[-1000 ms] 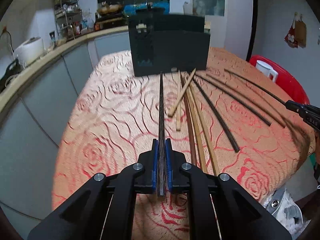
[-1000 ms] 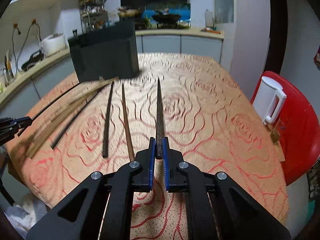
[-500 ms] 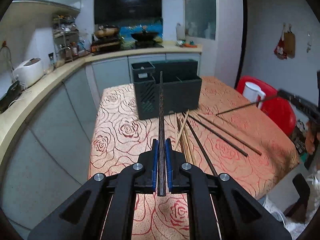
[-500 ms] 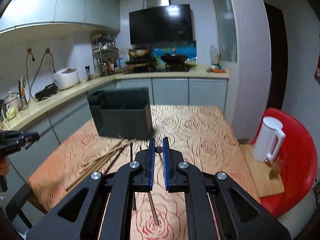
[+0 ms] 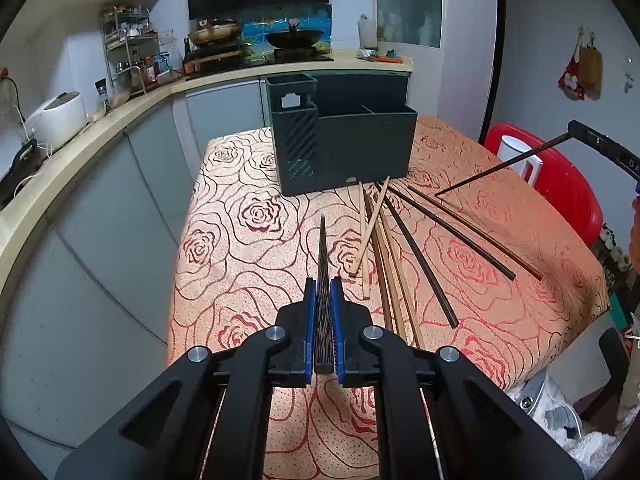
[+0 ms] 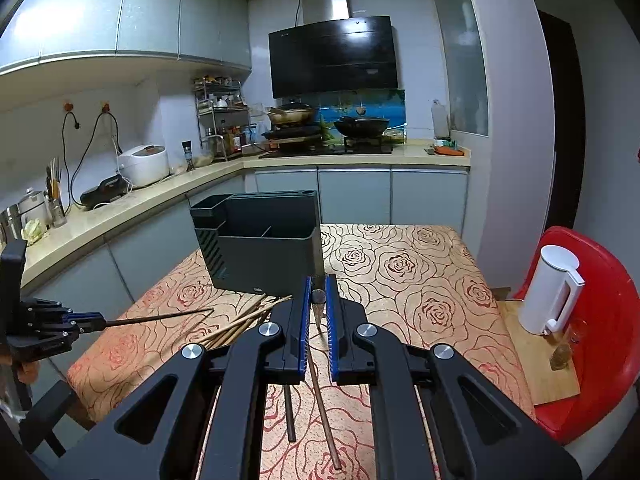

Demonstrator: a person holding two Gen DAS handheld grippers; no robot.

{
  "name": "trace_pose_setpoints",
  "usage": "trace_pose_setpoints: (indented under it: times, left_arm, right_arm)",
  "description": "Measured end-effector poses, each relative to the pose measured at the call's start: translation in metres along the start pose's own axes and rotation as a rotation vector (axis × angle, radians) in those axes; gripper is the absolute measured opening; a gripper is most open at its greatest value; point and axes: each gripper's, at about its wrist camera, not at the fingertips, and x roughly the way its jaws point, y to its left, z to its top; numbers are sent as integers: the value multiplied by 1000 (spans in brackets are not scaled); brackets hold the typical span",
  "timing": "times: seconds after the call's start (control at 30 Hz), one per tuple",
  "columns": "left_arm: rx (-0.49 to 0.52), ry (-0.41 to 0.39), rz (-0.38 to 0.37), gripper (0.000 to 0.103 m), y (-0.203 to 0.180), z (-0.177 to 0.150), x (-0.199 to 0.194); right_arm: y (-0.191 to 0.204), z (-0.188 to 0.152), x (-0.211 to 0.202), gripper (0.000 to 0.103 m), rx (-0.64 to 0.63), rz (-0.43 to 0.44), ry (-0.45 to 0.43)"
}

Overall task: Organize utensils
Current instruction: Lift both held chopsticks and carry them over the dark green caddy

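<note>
My left gripper (image 5: 323, 292) is shut on a dark chopstick (image 5: 322, 264) that points forward above the table toward the dark utensil holder (image 5: 344, 148). My right gripper (image 6: 318, 292) is shut on another dark chopstick (image 6: 319, 304), seen end-on and tilted downward; in the left wrist view that chopstick (image 5: 500, 168) slants down to the cloth at the right. Several wooden and dark chopsticks (image 5: 400, 240) lie fanned on the cloth in front of the holder (image 6: 260, 248). The left gripper with its chopstick (image 6: 160, 316) shows at the left of the right wrist view.
The table has a rose-patterned cloth (image 5: 248, 240). A red chair (image 6: 600, 320) with a white kettle (image 6: 548, 292) stands at the right. A kitchen counter (image 6: 120, 212) with a rice cooker runs along the left and back.
Both grippers have lifted their chopsticks off the table and pulled back from the holder. The right chopstick now tilts down with its tip near the cloth.
</note>
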Motion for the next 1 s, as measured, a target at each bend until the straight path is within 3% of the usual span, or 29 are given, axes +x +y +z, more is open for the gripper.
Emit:
trace_pose_setpoints:
  times: [0.4, 0.77, 1.0]
  left_arm:
    - [22, -127, 15, 7, 7, 63, -34]
    - [57, -192, -56, 7, 14, 156, -64]
    - [66, -287, -58, 7, 3, 221, -74]
  right_arm:
    - [4, 31, 19, 8, -8, 41, -14]
    - [14, 108, 27, 8, -25, 108, -68]
    - [23, 161, 30, 8, -61, 102, -128]
